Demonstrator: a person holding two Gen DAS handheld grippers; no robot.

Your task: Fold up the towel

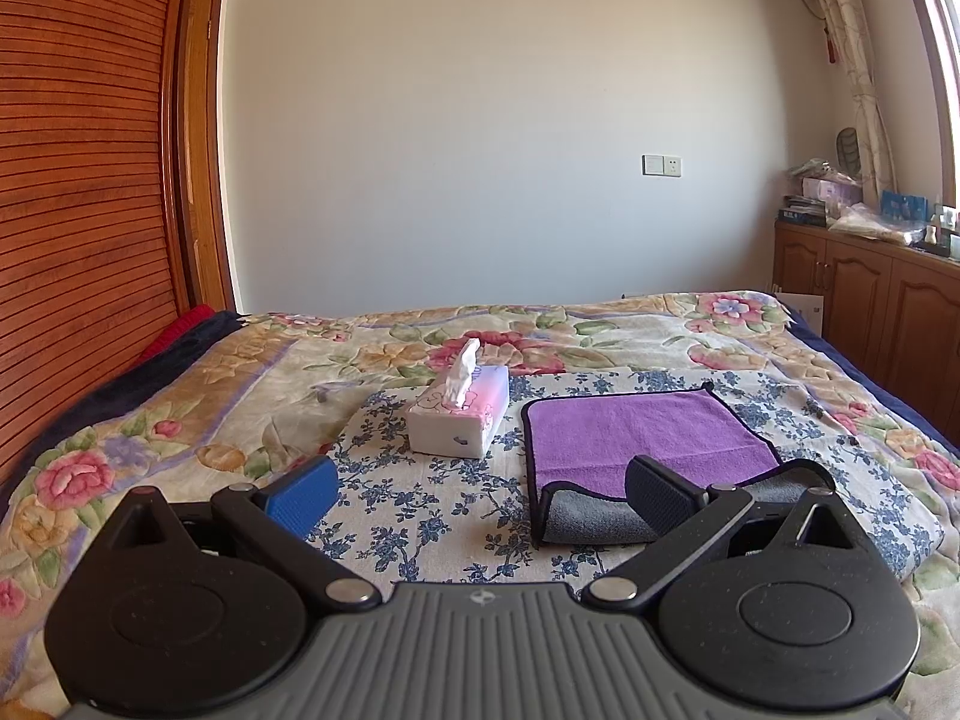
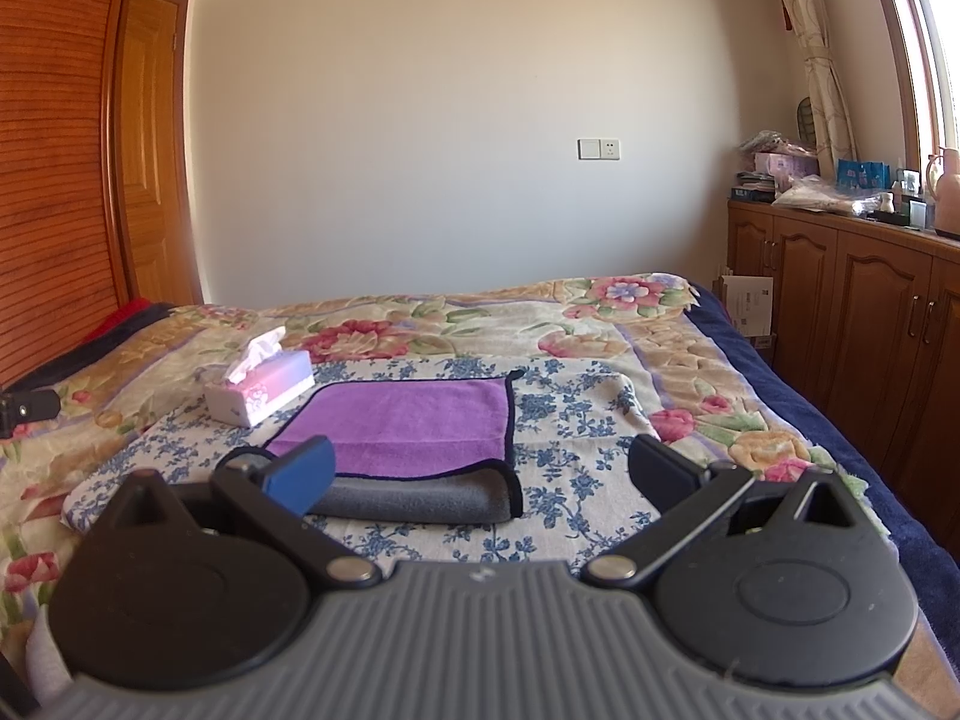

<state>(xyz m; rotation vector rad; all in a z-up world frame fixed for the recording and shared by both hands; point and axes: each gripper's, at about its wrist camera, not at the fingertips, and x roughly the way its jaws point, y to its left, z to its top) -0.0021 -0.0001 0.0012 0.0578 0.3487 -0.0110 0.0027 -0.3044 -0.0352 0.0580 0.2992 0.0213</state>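
While both hand-held grippers [image 1: 480, 489] [image 2: 480, 471] gape empty, purple towel [image 1: 642, 438] half-folded, tissue box [image 1: 459, 420] just beside.

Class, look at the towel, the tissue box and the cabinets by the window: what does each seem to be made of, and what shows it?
Towel: soft plush cloth, probably microfibre; fuzzy matt purple face, grey underside, dark stitched edge.
Tissue box: seemingly thin printed card or soft wrap, hard to tell; paper tissue sticks out.
Cabinets: brown wood or wood-look panels, slight sheen, raised door panels.

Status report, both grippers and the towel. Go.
Left gripper open, right gripper open, both empty. Purple towel flat on the bed, near edge folded, grey side up. Tissue box close beside it, left.
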